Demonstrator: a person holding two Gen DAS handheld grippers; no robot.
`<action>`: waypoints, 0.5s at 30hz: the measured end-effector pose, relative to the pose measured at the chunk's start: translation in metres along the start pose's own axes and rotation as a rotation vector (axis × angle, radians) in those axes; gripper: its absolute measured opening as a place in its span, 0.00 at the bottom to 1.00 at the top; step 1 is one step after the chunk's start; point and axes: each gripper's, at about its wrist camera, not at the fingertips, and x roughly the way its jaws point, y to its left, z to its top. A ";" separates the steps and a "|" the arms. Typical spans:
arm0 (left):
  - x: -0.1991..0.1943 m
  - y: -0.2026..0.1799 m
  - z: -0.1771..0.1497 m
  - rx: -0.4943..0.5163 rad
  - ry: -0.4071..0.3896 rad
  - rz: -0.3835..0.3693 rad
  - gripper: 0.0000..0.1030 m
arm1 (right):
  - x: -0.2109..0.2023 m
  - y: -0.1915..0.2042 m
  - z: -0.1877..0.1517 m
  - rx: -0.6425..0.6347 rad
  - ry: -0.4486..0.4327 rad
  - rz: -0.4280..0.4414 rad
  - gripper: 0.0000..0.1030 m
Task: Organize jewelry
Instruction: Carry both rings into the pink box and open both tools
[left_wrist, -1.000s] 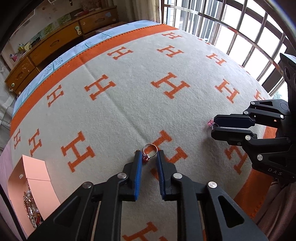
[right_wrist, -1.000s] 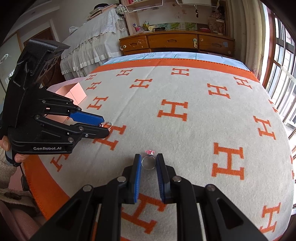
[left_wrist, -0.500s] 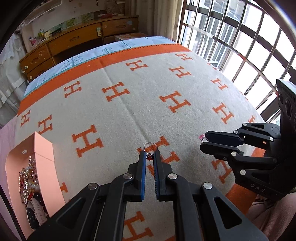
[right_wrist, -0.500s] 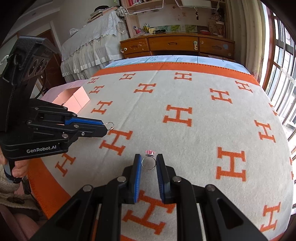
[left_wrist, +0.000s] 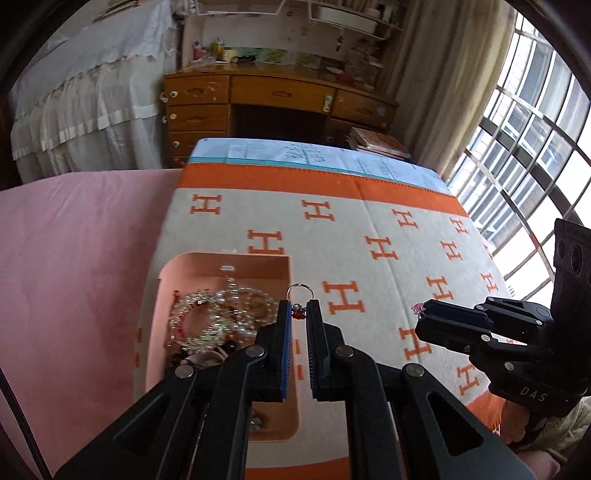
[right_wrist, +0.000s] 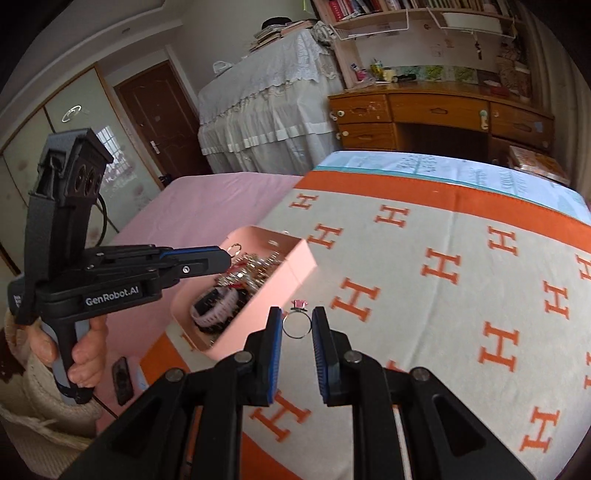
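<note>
My left gripper (left_wrist: 298, 308) is shut on a silver ring with a red stone (left_wrist: 300, 291), held in the air over the right wall of the pink jewelry box (left_wrist: 229, 264). The box holds several pearl and bead pieces (left_wrist: 218, 314). In the right wrist view the left gripper (right_wrist: 227, 256) hovers above the box (right_wrist: 291, 266) with its ring (right_wrist: 234, 249) at the tips. My right gripper (right_wrist: 297, 325) is shut on a silver ring with a pink stone (right_wrist: 298, 321), held above the blanket just right of the box. The left wrist view shows the right gripper (left_wrist: 421, 312) with the pink stone (left_wrist: 418, 307) at its tip.
The box sits on a cream blanket with orange H marks (right_wrist: 443, 295) beside a pink sheet (left_wrist: 74, 258). A hand (right_wrist: 85, 350) holds the left gripper's handle. A wooden desk (right_wrist: 443, 114) stands beyond the bed and barred windows (left_wrist: 517, 147) on the right. A dark phone-like object (right_wrist: 122, 380) lies at the bed edge.
Both grippers rose off the blanket, each carrying its ring, and swung left toward the pink box. The left one closed tighter on its ring and now hangs over the box.
</note>
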 end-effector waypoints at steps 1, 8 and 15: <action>-0.001 0.011 0.003 -0.027 0.001 0.010 0.06 | 0.007 0.005 0.009 0.007 0.007 0.023 0.16; 0.007 0.062 0.000 -0.176 0.056 -0.026 0.06 | 0.074 0.023 0.054 0.087 0.141 0.130 0.16; 0.017 0.069 -0.027 -0.192 0.119 -0.078 0.06 | 0.114 0.042 0.042 0.071 0.318 0.158 0.16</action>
